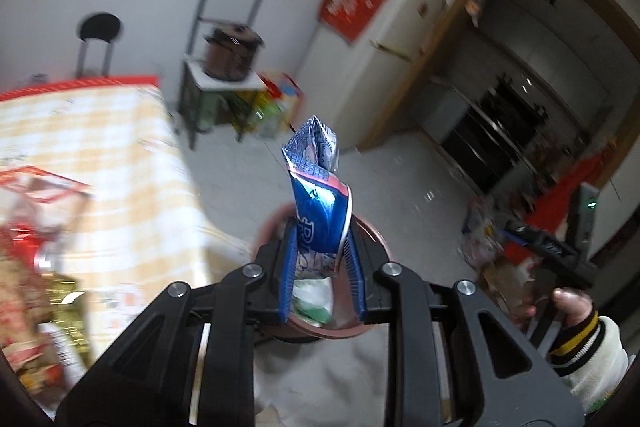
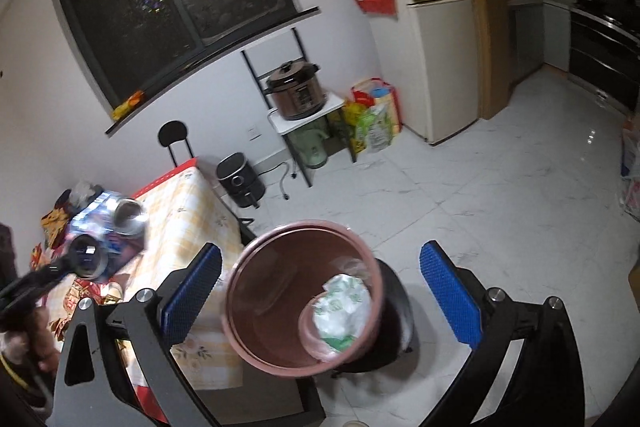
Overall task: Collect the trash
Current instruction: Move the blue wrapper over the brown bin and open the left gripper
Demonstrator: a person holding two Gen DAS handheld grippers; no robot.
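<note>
Wrapper (image 1: 318,203), blue and crumpled, is pinched between my left gripper's (image 1: 322,267) pads, held directly above the pink bin (image 2: 280,307). Bin holds a white-green bag (image 2: 344,311). My right gripper (image 2: 320,291) is spread wide, gripping nothing, over the bin beside the table (image 2: 188,211).

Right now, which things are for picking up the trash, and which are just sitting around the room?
For the job:
- crumpled blue foil wrapper, gripped by the left gripper
- round pink plastic bin
- white-and-green bag already inside it
- open right gripper

Just lying about:
- brown pressure cooker
- cream fridge
- black air fryer
</note>
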